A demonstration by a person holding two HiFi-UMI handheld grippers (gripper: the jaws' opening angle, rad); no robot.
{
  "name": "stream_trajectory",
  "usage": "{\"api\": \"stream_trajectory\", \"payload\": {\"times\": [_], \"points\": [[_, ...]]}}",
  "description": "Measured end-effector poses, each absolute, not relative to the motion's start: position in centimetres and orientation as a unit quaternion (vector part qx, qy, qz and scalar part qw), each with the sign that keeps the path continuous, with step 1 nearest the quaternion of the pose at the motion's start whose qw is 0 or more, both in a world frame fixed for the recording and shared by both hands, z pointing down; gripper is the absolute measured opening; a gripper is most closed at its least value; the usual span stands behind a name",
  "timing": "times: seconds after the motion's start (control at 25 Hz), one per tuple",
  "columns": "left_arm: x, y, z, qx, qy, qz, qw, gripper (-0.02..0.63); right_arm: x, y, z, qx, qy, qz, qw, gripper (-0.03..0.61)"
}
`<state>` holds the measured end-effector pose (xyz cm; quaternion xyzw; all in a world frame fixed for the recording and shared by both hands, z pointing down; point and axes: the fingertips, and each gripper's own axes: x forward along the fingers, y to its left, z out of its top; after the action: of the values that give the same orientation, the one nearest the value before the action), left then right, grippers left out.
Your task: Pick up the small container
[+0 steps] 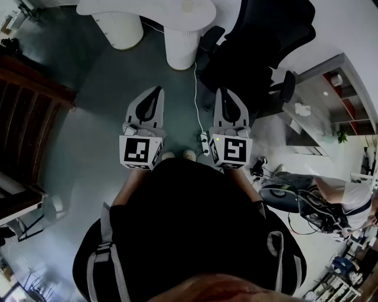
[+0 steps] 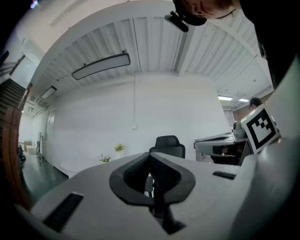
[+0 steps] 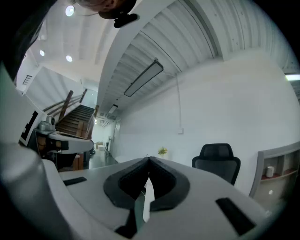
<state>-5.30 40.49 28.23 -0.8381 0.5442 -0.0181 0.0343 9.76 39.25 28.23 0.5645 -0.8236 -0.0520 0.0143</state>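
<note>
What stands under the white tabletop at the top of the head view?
Under the white tabletop stand a ribbed cylindrical base and a smoother rounded base, both white, on the grey floor. The tabletop covers their upper ends.

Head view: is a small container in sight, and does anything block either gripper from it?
No container shows in any view, so no path can be judged. The left gripper and right gripper are shut, empty, held above the floor.

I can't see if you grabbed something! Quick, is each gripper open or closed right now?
Left gripper: closed, holding nothing.
Right gripper: closed, holding nothing.
</note>
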Motion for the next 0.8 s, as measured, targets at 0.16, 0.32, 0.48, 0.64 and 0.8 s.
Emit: {"api": "stream_trajectory", "payload": {"times": [0.16,0.32,0.48,0.64,0.8], "points": [[-4.4,40.2,27.9,-0.839,0.543,-0.015,0.037,0.006,10.7,38.9,28.1,0.566,-0.822,-0.052,0.011,0.021],[-3.5,40.3,28.3,-0.837,0.546,-0.016,0.034,0.006,11.6,39.0,28.1,0.563,-0.825,-0.052,0.001,0.021],[-2.5,40.0,28.6,-0.832,0.554,-0.014,0.031,0.006,12.5,38.6,28.4,0.552,-0.833,-0.050,-0.001,0.021],[-1.4,39.8,28.6,-0.831,0.556,-0.005,0.031,0.008,13.2,38.3,28.8,0.540,-0.840,-0.049,0.001,0.021],[-0.6,39.5,28.7,-0.832,0.555,-0.007,0.030,0.009,13.3,38.1,29.3,0.528,-0.848,-0.044,0.004,0.021]]}}
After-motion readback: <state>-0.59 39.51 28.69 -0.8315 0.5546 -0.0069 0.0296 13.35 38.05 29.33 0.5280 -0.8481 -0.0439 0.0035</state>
